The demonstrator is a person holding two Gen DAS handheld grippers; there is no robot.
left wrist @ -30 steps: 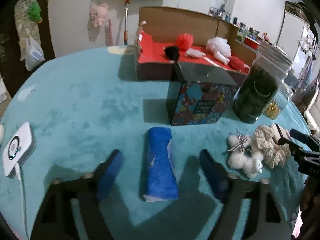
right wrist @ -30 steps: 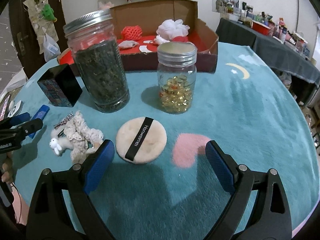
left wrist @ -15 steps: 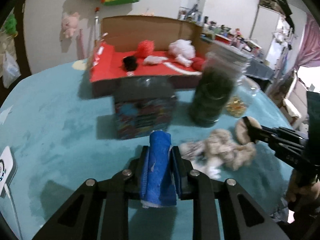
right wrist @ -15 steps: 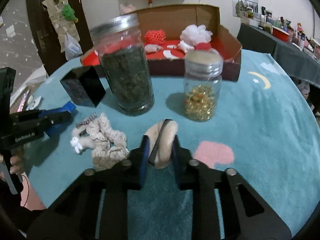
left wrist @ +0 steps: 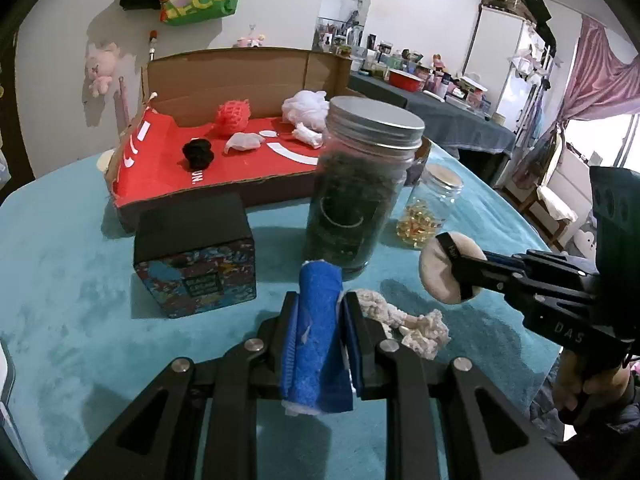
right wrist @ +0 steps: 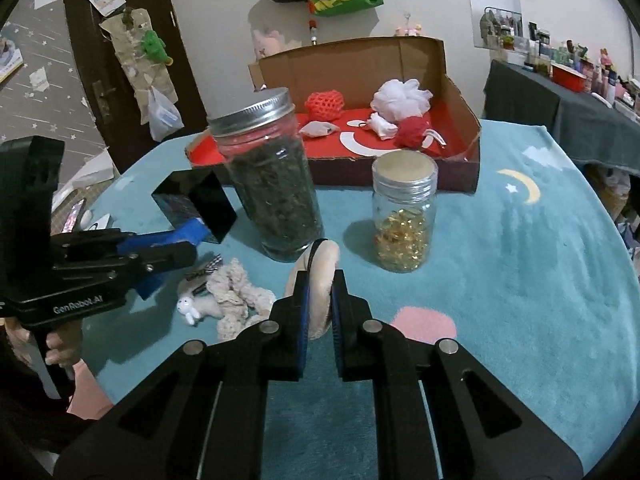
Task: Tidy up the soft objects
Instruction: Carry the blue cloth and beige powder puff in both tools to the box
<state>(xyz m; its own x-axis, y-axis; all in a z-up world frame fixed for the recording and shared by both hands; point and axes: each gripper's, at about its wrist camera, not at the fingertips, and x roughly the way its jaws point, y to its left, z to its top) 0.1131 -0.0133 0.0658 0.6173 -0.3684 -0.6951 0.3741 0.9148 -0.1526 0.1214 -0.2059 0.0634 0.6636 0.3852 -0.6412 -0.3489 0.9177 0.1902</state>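
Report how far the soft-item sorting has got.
Done: red mesh ball, white mesh pouf and other soft bits lie in the cardboard box. In hand: left hand-held gripper clamps the rolled blue cloth; right hand-held gripper clamps the round beige powder puff. Left: the cream crocheted toy on the teal cloth.

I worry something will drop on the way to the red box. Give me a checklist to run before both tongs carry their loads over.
1. Left tongs clamped on blue cloth: ok.
2. Right tongs clamped on powder puff: ok.
3. Both loads off the table: ok.
4. Room in the red box: ok.
5. Tall jar in the way: not ok.
6. Knitted toy still waiting: ok.
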